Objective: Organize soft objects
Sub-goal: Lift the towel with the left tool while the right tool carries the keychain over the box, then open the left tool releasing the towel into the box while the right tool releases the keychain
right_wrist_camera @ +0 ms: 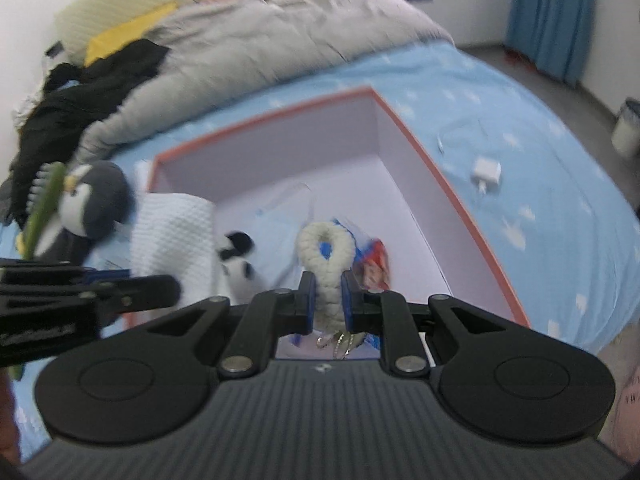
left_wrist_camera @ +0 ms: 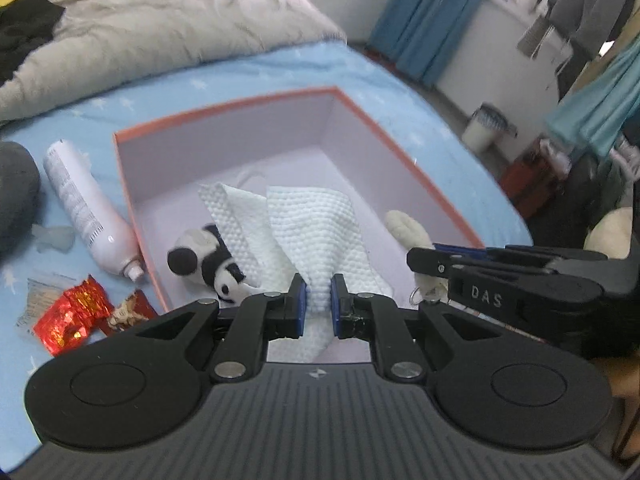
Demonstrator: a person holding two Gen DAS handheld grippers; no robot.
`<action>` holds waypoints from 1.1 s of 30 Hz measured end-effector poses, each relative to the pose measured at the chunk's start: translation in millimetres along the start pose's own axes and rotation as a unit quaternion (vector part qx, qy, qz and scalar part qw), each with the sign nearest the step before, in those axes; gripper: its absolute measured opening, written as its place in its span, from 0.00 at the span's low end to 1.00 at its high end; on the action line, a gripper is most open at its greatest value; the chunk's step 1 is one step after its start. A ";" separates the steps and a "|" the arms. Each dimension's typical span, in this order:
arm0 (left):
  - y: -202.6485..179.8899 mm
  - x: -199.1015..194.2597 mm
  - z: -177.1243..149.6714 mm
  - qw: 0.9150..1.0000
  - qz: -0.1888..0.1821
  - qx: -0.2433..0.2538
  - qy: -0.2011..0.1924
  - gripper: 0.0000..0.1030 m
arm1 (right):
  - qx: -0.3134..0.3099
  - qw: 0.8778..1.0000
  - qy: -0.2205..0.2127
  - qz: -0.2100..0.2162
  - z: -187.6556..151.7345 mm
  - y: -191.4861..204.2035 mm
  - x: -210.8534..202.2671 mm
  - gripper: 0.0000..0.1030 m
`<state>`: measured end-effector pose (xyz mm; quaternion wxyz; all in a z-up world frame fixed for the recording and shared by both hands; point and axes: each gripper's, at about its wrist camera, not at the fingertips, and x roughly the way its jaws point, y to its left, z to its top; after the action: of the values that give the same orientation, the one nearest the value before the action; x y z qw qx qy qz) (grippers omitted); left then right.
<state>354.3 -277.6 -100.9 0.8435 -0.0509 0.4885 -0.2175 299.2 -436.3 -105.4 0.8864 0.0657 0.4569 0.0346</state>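
Observation:
My left gripper point(left_wrist_camera: 319, 300) is shut on a white waffle-textured cloth point(left_wrist_camera: 308, 232), which hangs down into the open box with the orange rim point(left_wrist_camera: 420, 168). A small panda plush point(left_wrist_camera: 208, 260) lies on the box floor beside the cloth. My right gripper point(right_wrist_camera: 326, 292) is shut on a cream braided rope loop point(right_wrist_camera: 326, 248) with metal key rings under it, held over the box point(right_wrist_camera: 440, 168). In the right wrist view the cloth point(right_wrist_camera: 172, 232) and left gripper point(right_wrist_camera: 160, 286) show at the left, with the panda point(right_wrist_camera: 240, 260) behind them. The right gripper point(left_wrist_camera: 420, 260) enters the left wrist view from the right.
On the blue star-print sheet point(left_wrist_camera: 280, 68) lie a white bottle point(left_wrist_camera: 86, 208), red foil wrappers point(left_wrist_camera: 72, 316) and a white charger point(right_wrist_camera: 486, 172). A grey penguin plush point(right_wrist_camera: 92, 200) and a green brush point(right_wrist_camera: 44, 200) sit left of the box. A grey duvet point(right_wrist_camera: 260, 40) lies behind. A colourful packet point(right_wrist_camera: 372, 264) lies in the box.

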 end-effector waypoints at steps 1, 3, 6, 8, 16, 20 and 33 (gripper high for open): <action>0.6 5.1 1.9 1.000 -0.001 0.000 0.004 0.14 | 0.006 1.000 0.009 0.003 -1.3 -4.5 4.9 0.17; -2.9 12.8 2.8 1.000 0.004 0.009 0.009 0.14 | 0.015 1.000 0.020 0.001 -2.2 -11.9 12.9 0.18; -7.4 16.2 -1.7 1.000 0.005 0.015 0.016 0.14 | 0.018 1.000 0.023 0.000 -5.8 -19.4 14.1 0.19; -11.3 16.1 -3.3 0.999 0.007 0.024 0.025 0.22 | 0.027 0.999 0.021 0.005 -8.0 -25.3 11.9 0.19; -21.1 2.2 -9.3 0.999 -0.013 0.032 0.004 0.59 | 0.025 1.000 0.006 -0.001 -9.9 -34.8 -1.5 0.35; -28.2 -23.4 -18.6 0.998 0.000 0.060 -0.036 0.59 | 0.026 0.999 -0.019 0.007 -8.4 -33.6 -18.7 0.35; -13.0 -134.4 -61.2 0.985 0.010 0.074 -0.153 0.59 | -0.005 0.989 -0.138 0.049 -26.9 21.2 -95.2 0.35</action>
<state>240.8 -225.6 -20.8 0.9120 -0.0165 0.3363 -0.2345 222.0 -424.6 -41.0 0.9385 0.0883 0.3262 0.0711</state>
